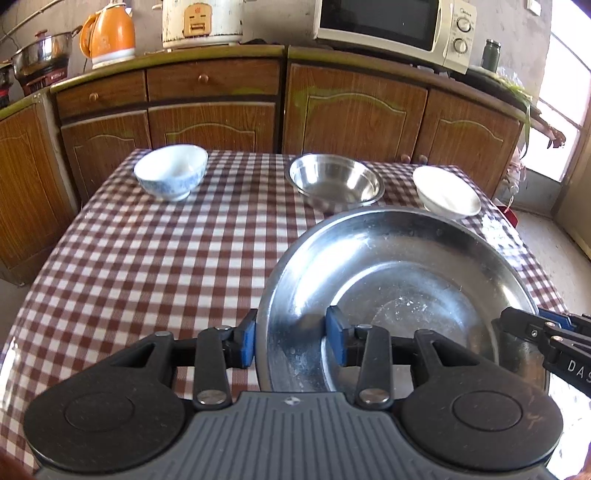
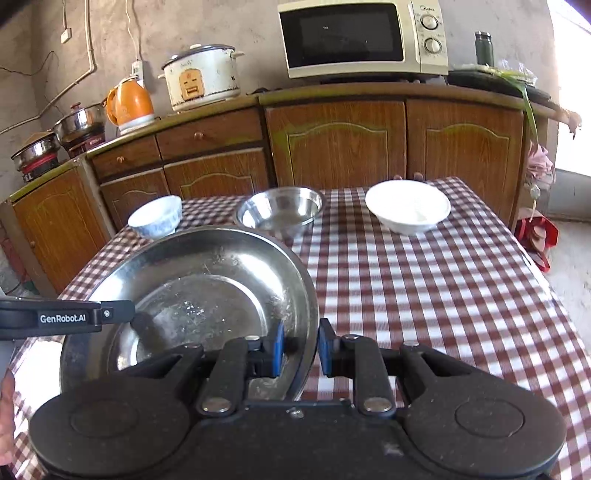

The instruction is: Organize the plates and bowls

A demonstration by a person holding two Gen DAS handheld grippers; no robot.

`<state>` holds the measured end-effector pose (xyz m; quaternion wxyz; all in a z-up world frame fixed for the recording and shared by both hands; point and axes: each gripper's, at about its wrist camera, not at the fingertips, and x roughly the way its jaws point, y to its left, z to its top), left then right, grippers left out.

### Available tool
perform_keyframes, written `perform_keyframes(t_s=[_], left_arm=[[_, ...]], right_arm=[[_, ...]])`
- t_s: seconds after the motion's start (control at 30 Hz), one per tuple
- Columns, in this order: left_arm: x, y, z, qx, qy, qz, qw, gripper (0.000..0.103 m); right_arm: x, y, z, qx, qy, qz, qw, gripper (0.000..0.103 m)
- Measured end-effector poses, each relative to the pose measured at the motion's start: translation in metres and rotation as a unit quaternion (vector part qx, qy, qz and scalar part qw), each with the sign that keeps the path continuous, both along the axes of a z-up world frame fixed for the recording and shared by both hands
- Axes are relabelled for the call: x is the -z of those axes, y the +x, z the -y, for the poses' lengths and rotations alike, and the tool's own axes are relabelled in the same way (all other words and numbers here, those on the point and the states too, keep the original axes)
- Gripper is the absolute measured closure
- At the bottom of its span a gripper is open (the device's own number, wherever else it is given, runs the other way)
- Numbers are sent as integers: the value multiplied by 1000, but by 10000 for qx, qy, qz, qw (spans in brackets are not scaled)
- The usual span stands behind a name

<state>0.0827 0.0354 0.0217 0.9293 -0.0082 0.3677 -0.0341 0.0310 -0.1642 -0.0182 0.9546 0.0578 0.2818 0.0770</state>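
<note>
A large steel plate sits near the front of the checked table. My left gripper straddles its left rim with a gap at the pads, open. My right gripper straddles the plate's right rim, jaws close around it, gripping. At the back stand a blue-patterned white bowl, a small steel bowl and a white bowl. They also show in the right wrist view: patterned bowl, steel bowl, white bowl.
Wooden cabinets stand behind the table, carrying a microwave, rice cooker and orange kettle. Pots stand at the far left. The table's right edge drops to the floor.
</note>
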Motion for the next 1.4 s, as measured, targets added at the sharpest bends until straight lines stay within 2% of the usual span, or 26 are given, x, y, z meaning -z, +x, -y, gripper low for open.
perform_keyframes(t_s=[0.53, 1.4], left_arm=[[-4, 31, 3, -66, 113, 0, 9999, 62], [46, 74, 6, -258, 184, -599, 9977, 62]], right_arm=[[-13, 39, -3, -21, -103, 81, 9999, 77], [45, 98, -5, -75, -165, -475, 9987, 77]])
